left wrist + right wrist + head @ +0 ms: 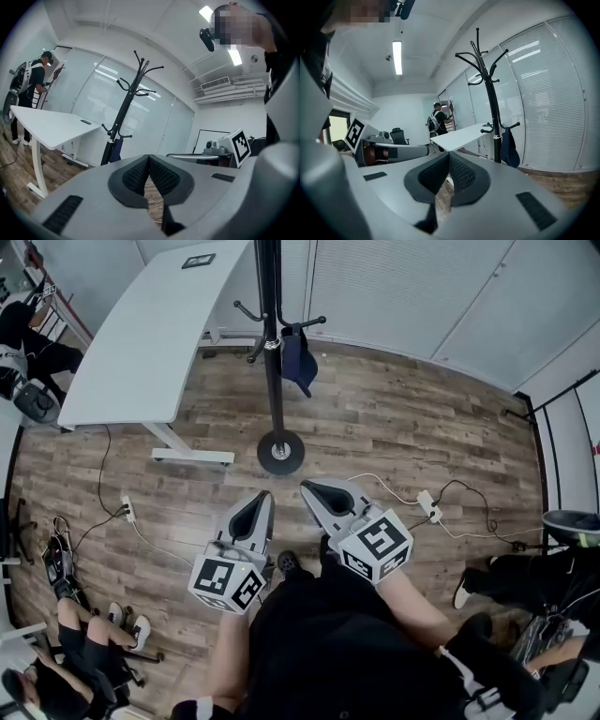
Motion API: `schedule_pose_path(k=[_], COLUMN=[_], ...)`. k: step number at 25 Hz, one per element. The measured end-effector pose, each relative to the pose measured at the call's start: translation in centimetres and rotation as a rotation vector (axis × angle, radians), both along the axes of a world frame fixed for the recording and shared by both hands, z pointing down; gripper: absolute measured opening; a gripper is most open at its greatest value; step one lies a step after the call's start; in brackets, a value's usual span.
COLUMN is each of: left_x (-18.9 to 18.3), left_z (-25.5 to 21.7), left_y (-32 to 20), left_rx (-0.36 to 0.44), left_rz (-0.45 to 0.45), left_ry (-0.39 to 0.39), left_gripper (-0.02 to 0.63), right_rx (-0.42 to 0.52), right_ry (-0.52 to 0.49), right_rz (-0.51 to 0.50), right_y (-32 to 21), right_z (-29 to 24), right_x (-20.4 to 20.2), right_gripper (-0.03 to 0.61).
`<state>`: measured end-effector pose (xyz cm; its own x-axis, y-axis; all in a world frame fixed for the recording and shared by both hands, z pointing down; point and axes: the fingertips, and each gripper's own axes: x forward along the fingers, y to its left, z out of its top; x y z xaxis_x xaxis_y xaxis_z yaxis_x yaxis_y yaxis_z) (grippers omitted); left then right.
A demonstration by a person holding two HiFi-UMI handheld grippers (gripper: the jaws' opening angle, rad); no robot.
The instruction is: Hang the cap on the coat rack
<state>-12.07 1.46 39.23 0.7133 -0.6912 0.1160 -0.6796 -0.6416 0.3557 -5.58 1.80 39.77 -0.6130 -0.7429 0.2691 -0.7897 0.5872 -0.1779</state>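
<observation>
Cap [298,362] hangs on the coat rack [272,352]; task judged complete. Left gripper [260,500] and right gripper [315,489], near the rack's base, have jaws pressed together, empty. Next: withdraw.

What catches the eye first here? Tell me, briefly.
The black coat rack stands mid-floor with a dark blue cap hanging from a low hook. Nearer the viewer, the left gripper and right gripper point toward it, both shut and empty. A white desk stands at its left.
</observation>
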Motion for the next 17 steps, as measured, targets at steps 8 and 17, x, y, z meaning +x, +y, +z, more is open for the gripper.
schedule_pose_path(k=[8, 17], left_x=[0.41, 0.87], left_z=[0.2, 0.55], left_y=[-0.21, -0.38], left_rx=[-0.002, -0.006], left_rz=[-0.004, 0.004], left_ry=[0.005, -0.003], left_gripper=[0.015, 0.015], right_rx=[-0.001, -0.002], right_ry=[0.009, 0.035], right_rz=[-0.008, -0.009], right_y=[0.03, -0.03], right_z=[0.14, 0.31], right_x=[0.33, 0.73], right_gripper=[0.031, 0.031])
